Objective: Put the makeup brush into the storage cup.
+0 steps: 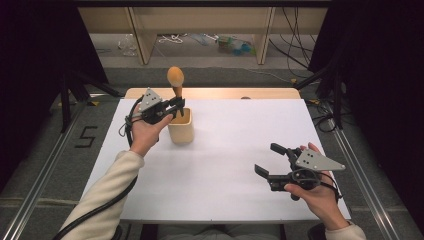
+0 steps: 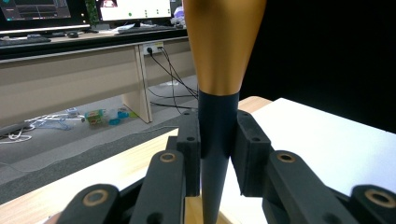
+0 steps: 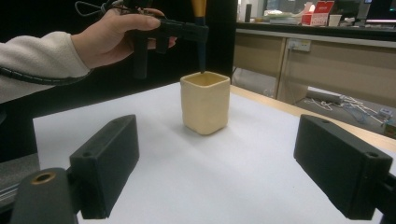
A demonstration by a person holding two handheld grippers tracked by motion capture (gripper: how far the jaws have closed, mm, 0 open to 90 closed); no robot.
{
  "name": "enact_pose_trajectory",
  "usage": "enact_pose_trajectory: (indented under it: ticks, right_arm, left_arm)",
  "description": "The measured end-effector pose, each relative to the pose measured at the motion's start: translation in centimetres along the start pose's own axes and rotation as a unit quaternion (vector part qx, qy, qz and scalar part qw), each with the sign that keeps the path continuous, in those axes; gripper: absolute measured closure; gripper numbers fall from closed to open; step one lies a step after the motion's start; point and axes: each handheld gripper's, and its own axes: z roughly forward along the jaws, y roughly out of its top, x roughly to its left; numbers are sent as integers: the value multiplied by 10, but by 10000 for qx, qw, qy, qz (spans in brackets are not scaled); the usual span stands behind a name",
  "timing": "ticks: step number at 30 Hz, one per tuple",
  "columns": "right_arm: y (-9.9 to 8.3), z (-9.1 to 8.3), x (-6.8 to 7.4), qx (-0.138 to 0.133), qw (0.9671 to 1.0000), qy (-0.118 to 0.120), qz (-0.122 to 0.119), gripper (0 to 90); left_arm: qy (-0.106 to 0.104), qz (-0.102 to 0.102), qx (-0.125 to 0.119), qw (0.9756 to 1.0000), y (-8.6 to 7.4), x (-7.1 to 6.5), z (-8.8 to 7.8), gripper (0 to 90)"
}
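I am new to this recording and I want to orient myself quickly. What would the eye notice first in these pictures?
First, the left gripper, at the far left of the white table, is shut on the dark handle of a golden-headed utensil held upright, its tip just at the mouth of a cream square cup. Next, the right gripper rests near the table's right front with its jaws wide open and nothing between them.

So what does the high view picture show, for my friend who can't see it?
The left gripper holds a wooden spoon upright by its dark handle, over a cream cup on a white table. The right gripper rests open near the table's right side.
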Motion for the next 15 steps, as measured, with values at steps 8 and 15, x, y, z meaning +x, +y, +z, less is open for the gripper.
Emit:
enact_pose_trajectory:
  ticks: [8,15]
  right_arm:
    - [0,-1,0,57,10000,-38,6,152]
    - [-1,0,0,36,10000,4,6,152]
  left_arm:
    - [14,18,-3,10000,0,1,3,743]
    - [49,25,19,10000,-1,2,5,743]
